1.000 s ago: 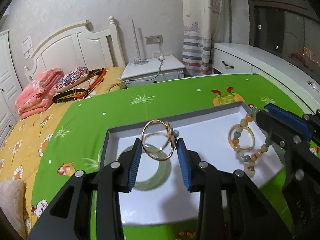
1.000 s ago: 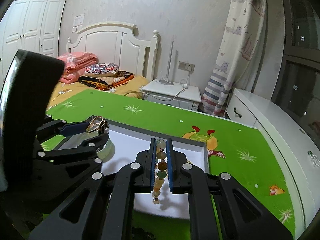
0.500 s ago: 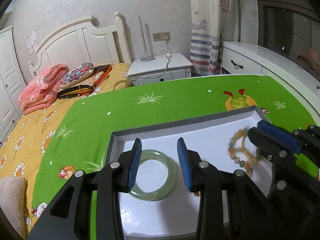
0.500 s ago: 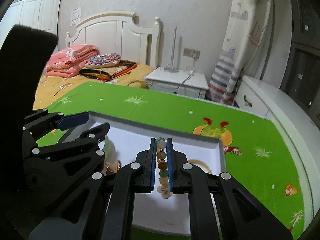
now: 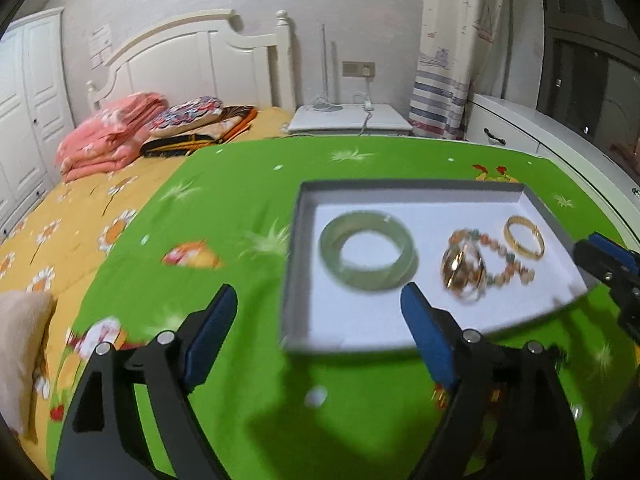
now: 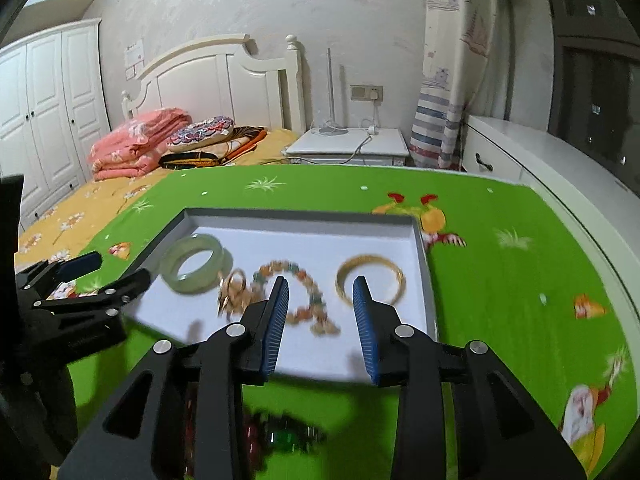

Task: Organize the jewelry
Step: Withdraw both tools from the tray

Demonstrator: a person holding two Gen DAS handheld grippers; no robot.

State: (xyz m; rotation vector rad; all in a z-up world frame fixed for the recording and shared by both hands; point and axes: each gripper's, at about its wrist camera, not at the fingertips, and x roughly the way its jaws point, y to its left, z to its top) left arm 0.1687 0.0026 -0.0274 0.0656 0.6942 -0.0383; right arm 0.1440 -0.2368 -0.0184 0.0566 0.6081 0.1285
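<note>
Four pieces lie in the tray (image 6: 425, 280), listed largest first: the green bangle (image 6: 196, 264) at 9 o'clock on the tray floor, the bead bracelet (image 6: 298, 296) at centre, the gold bangle (image 6: 370, 280) at 3 o'clock, and the gold ring cluster (image 6: 234, 292) between the green bangle and the beads, touching or overlapping the beads.

Step in hand: release. The left gripper (image 5: 316, 320) has just been opening; its jaws stand spread wide with nothing between them, and it sits off the tray's 7 o'clock corner. The right gripper (image 6: 320, 308) has also just been opening; its jaws are parted, and the beads lie on the tray beyond them, unheld.

Next move, as a judgement: pick up further pieces. This calls for turning both tools toward the near edge of the green cloth (image 6: 500, 272).

View differences: the right wrist view alone shows a blurred dark item with green and red glints (image 6: 288, 434) on the cloth at 6 o'clock, below the tray; its type cannot be told. The left wrist view shows the ring cluster lying over the beads more plainly.
</note>
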